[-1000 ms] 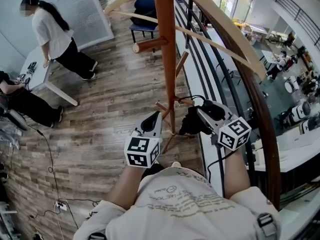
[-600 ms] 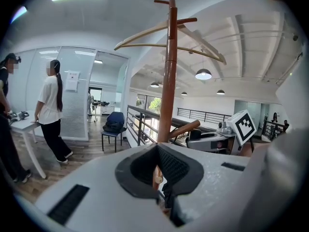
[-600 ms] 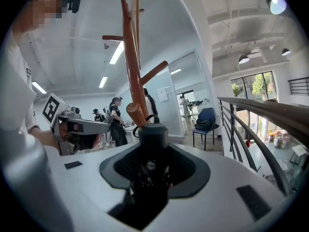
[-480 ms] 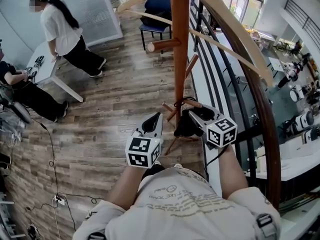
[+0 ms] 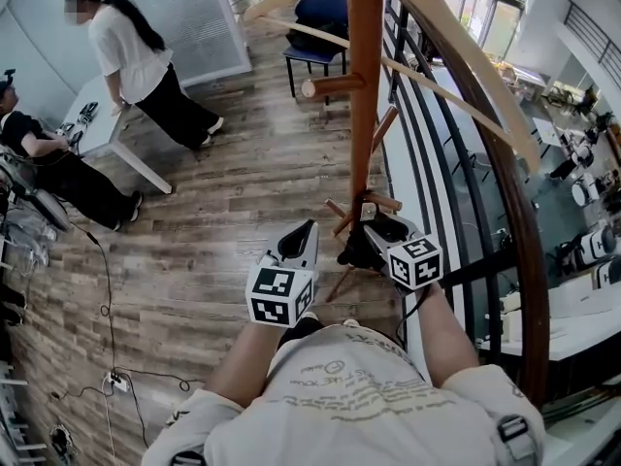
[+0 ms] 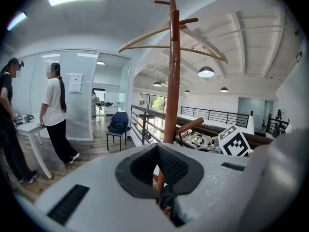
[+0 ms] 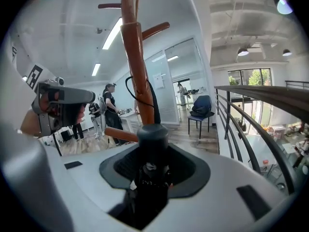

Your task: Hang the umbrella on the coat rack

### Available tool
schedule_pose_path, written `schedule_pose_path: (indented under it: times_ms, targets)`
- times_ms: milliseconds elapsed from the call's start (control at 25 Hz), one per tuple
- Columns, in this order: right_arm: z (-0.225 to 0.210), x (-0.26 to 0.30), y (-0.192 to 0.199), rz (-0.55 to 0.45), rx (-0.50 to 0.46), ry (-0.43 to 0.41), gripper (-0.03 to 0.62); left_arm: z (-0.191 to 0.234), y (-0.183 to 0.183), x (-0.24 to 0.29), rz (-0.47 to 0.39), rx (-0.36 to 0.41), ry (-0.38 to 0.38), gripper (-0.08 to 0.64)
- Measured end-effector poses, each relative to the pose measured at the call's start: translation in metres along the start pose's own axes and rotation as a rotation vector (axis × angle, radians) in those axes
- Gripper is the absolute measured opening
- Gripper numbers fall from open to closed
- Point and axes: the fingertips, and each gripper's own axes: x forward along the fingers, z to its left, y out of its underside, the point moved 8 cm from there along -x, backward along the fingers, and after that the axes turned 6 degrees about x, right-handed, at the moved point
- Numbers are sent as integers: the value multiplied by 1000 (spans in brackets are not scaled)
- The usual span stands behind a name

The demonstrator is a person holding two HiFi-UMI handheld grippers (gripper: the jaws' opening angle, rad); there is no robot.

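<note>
The wooden coat rack (image 5: 363, 85) stands right in front of me, its pole rising past short pegs (image 5: 335, 86). My right gripper (image 5: 373, 229) is shut on the black umbrella (image 5: 355, 249), close against the pole's lower pegs. In the right gripper view the umbrella's round handle (image 7: 153, 138) stands between the jaws of the right gripper (image 7: 153, 154), and its thin black strap (image 7: 155, 103) loops by the pole (image 7: 135, 57). My left gripper (image 5: 302, 231) hangs just left of the pole, jaws together on nothing; in its own view the left gripper (image 6: 158, 151) faces the rack (image 6: 172, 81).
A black railing (image 5: 427, 124) with a curved wooden handrail (image 5: 500, 192) runs close on the right, with a drop beyond. Two people (image 5: 136, 66) are by a white table (image 5: 109, 136) at the far left. A blue chair (image 5: 320, 17) stands behind the rack. Cables (image 5: 105, 372) lie on the floor.
My right gripper has carried the umbrella left and nearer to the rack's pole and lower pegs. The left gripper has stayed nearly where it was.
</note>
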Motion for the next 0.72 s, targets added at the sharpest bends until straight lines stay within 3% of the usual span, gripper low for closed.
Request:
schedule_pose_path:
  times_ms: [280,720]
  targets:
    - [6,6,26,67,-44,46,158,-1,3,-2,8,-9,-7,5]
    - [9,-4,23,-80,-12,79,179,-13,7,3,15,-8,27,3]
